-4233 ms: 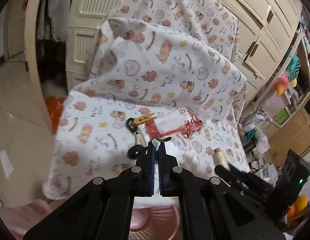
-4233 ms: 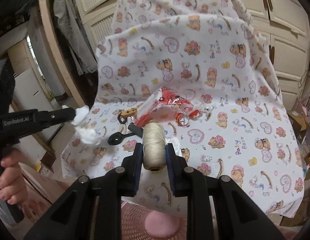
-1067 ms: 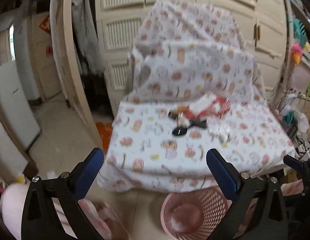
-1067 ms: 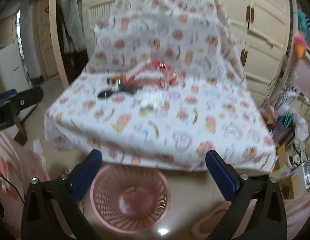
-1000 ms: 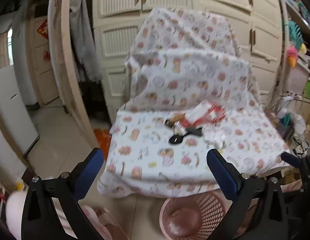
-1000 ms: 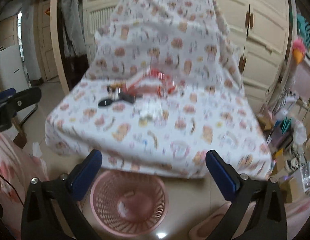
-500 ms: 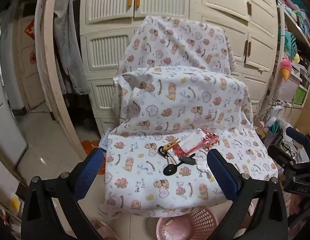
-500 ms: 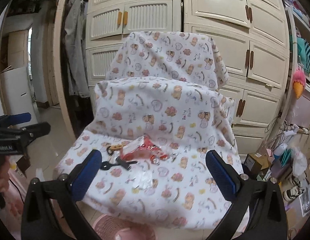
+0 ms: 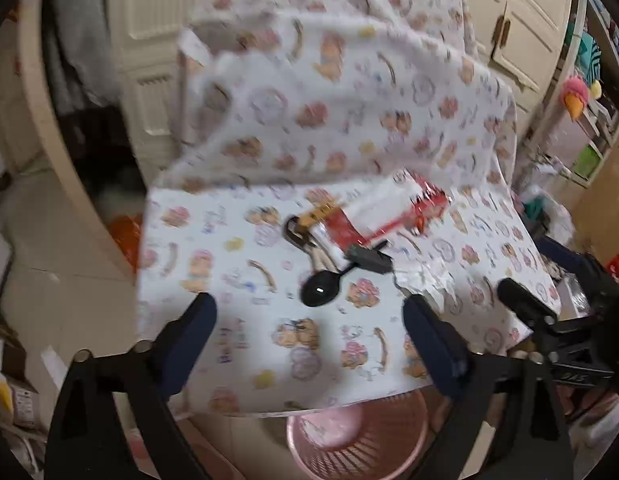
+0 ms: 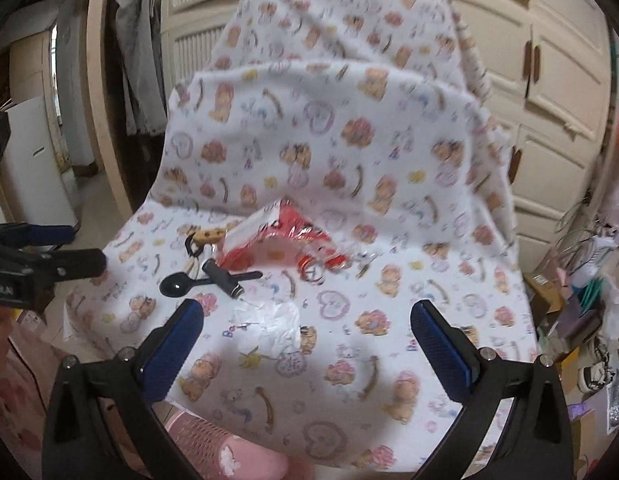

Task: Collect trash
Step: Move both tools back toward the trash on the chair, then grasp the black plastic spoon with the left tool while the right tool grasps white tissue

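On the bear-print cloth of the table [image 9: 237, 280] lies a heap of litter: a red-and-white wrapper [image 9: 389, 212], a black spoon [image 9: 319, 290], a black cylinder [image 10: 223, 278] and a crumpled clear plastic film [image 10: 273, 324]. My left gripper [image 9: 309, 332] hovers just short of the spoon. Its jaws are closing and nothing is between them. My right gripper [image 10: 309, 336] stands wide open and empty, with the plastic film just beyond its fingers. Each gripper shows in the other's view, the right gripper [image 9: 545, 280] at the right edge and the left gripper [image 10: 69, 248] at the left edge.
A pink mesh basket [image 9: 357, 440] stands on the floor under the table's front edge, also the pink basket [image 10: 213, 444]. Cream cupboards [image 10: 557, 80] rise behind. Cluttered shelves [image 9: 589, 100] fill the right, hanging clothes [image 10: 137, 60] the left. A yellow clip with keys [image 10: 207, 236] lies beside the wrapper.
Both grippers have come closer to the table and tipped down toward the litter. The left jaws stand a little narrower than half a second ago. The right jaws stay wide.
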